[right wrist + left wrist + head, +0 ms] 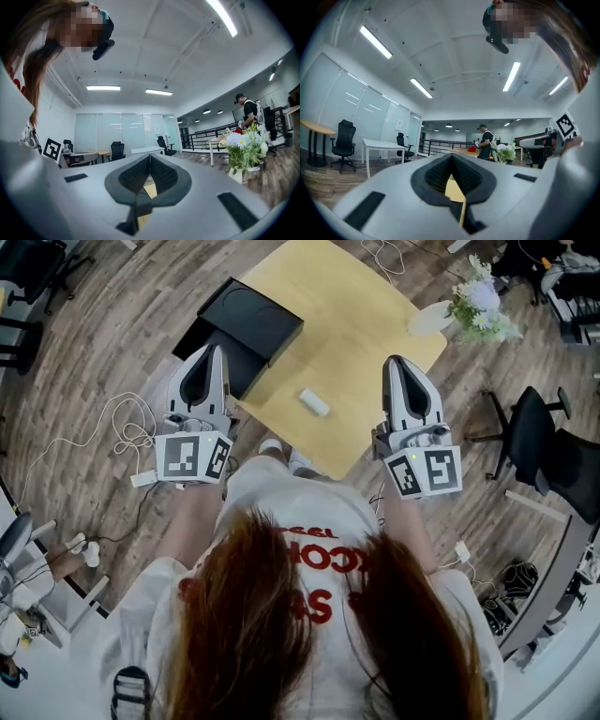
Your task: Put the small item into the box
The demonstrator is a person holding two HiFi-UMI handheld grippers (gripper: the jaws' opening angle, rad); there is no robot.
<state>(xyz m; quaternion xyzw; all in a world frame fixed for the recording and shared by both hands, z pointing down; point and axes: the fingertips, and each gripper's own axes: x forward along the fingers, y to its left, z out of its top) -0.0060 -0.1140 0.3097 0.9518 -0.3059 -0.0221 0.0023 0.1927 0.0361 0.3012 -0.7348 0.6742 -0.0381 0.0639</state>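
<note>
Head view: the item (314, 402) lay on the table (361, 320), between the left gripper (217, 352) and the right gripper (397, 362), touching neither. The box (253, 322) sat at the table's left edge.

Left gripper view: jaws were closed together, holding nothing.

Right gripper view: jaws were closed together, holding nothing.

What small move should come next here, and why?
Probably open the right gripper and ease it toward the small white item. Both it and the left gripper are shut and empty, and the item lies untouched on the yellow table, outside the black box.
</note>
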